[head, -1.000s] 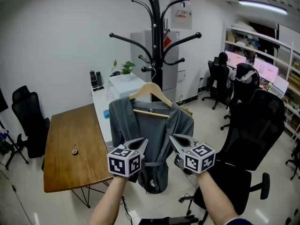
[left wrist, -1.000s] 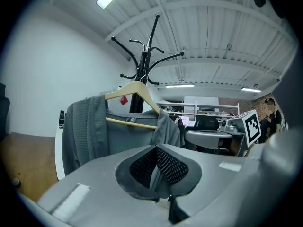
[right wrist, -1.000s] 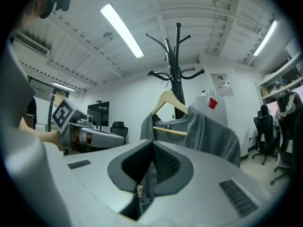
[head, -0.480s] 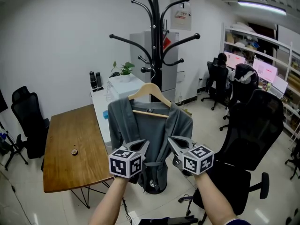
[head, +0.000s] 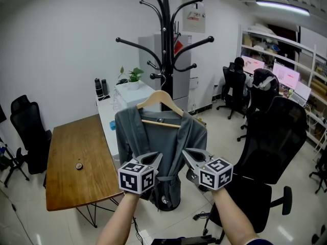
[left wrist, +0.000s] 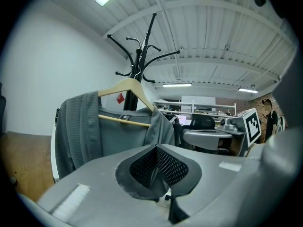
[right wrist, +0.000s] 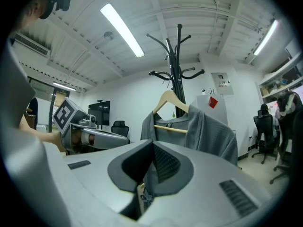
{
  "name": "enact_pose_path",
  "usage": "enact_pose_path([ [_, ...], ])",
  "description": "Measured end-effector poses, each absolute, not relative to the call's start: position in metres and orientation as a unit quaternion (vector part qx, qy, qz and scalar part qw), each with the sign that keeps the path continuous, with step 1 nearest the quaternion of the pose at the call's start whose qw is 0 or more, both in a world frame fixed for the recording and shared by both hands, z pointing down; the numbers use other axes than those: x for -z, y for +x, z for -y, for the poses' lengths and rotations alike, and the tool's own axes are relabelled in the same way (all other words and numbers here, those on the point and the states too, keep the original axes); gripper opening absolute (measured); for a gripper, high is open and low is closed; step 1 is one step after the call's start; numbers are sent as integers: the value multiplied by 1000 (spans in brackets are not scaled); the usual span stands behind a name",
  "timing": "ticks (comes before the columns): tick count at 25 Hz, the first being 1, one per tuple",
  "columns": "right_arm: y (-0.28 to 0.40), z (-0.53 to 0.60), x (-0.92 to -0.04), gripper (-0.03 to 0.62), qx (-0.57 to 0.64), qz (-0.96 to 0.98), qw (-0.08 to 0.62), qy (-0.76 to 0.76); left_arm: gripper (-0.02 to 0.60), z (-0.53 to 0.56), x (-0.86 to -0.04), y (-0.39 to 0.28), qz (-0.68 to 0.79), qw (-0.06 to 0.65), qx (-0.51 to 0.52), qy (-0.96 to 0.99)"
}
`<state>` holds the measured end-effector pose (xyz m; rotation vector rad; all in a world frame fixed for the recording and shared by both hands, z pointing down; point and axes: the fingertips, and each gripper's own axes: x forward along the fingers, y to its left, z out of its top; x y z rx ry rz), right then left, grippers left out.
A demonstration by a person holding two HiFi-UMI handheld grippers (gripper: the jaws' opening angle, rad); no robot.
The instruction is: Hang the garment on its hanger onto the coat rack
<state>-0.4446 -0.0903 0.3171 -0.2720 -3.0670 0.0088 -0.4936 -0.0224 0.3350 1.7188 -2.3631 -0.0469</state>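
A grey garment [head: 153, 137] hangs on a wooden hanger [head: 161, 98], whose hook rests on a lower arm of the black coat rack [head: 165, 34]. Both grippers are held level in front of the garment, below its shoulders and apart from it. My left gripper [head: 156, 156] is shut with nothing between its pads. My right gripper [head: 188, 153] is shut and empty as well. In the left gripper view the garment [left wrist: 80, 131] and hanger [left wrist: 128, 86] show beyond my left gripper [left wrist: 155, 148]. In the right gripper view the garment [right wrist: 208, 131] hangs beyond my right gripper [right wrist: 152, 145].
A wooden table [head: 76, 162] stands to the left, with a black chair [head: 28, 131] behind it. A black office chair [head: 265, 152] is close on the right. Behind the rack are a white cabinet [head: 110, 111] with a plant [head: 134, 75] and a grey fridge.
The head view has shifted a little, so the rack and garment sit slightly further left. Both grippers have kept their place and stayed shut.
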Motion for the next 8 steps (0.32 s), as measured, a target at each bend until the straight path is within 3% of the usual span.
enact_pose_path([
  [8,-441,90,-316,17,-1,995,32,-90,2,24,-336,-489,802,111,16,587],
])
